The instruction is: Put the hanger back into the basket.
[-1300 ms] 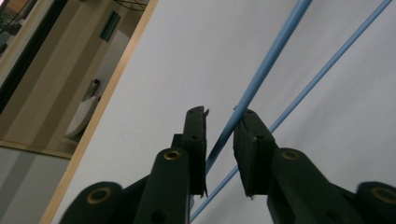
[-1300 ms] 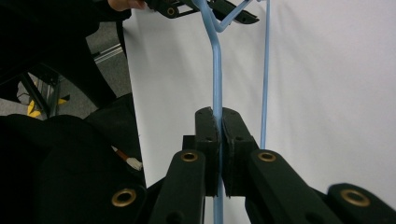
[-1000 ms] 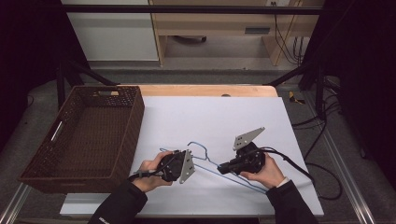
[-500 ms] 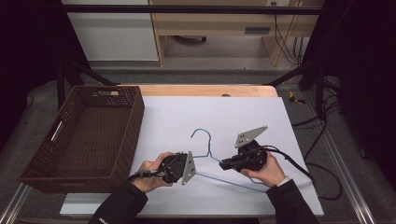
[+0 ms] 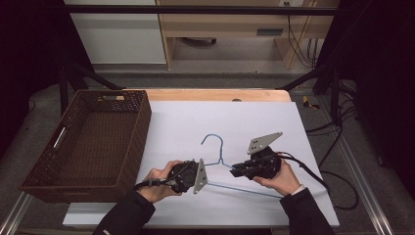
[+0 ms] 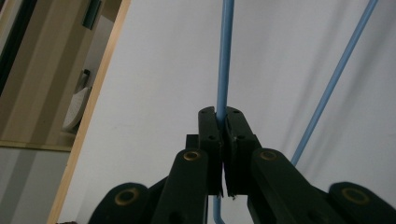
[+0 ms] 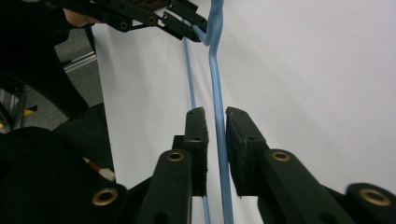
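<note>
A white worktop (image 5: 254, 122) with a wooden strip along its far edge carries everything here. At its left edge sits a large dark brown wicker basket (image 5: 88, 142), rectangular, with handle cut-outs in its end walls and nothing visible inside.

Near the front middle of the worktop lies a light blue wire hanger (image 5: 220, 161). Its hook points toward the far side, and its long bottom wire runs toward the front right. It is well apart from the basket.

The person's forearms in dark sleeves come in from the near edge. The left hand (image 5: 159, 183) holds the left gripper (image 5: 203, 172) at the hanger's left end, its grey plate facing right. In the left gripper view, the two black jaws are pressed together on one blue wire, pinching it, while a second blue wire runs alongside to the right, free.

The right hand (image 5: 281, 178) holds the right gripper (image 5: 234, 169) just right of the hanger's neck, its grey plate standing above it. In the right gripper view, the jaws stand slightly spread, one on each side of the hanger's upper wire, with a narrow gap showing on either side, so they are not clamped on it. Farther off in that view, the left gripper meets the hanger's blue wire.
</note>
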`<state>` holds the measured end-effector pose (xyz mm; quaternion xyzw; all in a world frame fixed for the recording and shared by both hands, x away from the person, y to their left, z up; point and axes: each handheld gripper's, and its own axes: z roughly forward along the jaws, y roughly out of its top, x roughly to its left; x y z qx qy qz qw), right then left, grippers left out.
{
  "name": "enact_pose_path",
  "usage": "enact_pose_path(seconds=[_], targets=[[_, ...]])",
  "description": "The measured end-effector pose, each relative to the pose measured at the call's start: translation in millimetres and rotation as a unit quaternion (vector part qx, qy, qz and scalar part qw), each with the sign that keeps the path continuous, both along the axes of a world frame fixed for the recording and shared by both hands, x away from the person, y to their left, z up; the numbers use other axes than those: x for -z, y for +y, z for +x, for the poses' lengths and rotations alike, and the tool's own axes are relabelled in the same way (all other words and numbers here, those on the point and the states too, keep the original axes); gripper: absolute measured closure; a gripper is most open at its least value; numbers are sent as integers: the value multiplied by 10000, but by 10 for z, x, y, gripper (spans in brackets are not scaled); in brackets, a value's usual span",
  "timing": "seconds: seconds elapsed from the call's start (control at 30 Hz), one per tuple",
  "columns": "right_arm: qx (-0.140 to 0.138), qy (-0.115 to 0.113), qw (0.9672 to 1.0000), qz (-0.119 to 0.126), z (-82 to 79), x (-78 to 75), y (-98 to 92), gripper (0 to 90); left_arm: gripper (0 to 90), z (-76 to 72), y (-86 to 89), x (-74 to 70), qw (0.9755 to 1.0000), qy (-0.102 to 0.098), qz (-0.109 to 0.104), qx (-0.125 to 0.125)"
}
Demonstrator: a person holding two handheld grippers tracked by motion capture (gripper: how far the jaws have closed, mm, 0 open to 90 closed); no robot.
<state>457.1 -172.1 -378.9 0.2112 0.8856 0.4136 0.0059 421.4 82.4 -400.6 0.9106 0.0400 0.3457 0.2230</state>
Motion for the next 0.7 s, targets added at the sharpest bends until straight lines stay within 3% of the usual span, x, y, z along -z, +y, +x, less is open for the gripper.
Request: enact_pose_path(seconds=[0.13, 0.33, 0.57, 0.7], targets=[[239, -311, 9992, 110, -11, -54, -75, 650, 873, 6, -9, -20, 9998, 126, 25, -162], [789, -672, 9939, 379, -28, -136, -276, 507, 873, 33, -3, -75, 9984, 234, -27, -516], [1327, -1099, 9837, 511, -55, -135, -463, 316, 873, 97, 19, -133, 9949, 310, -58, -954], [1652, -1160, 9774, 624, -61, -108, -539, 222, 873, 151, 35, -165, 9915, 386, -23, -1246]])
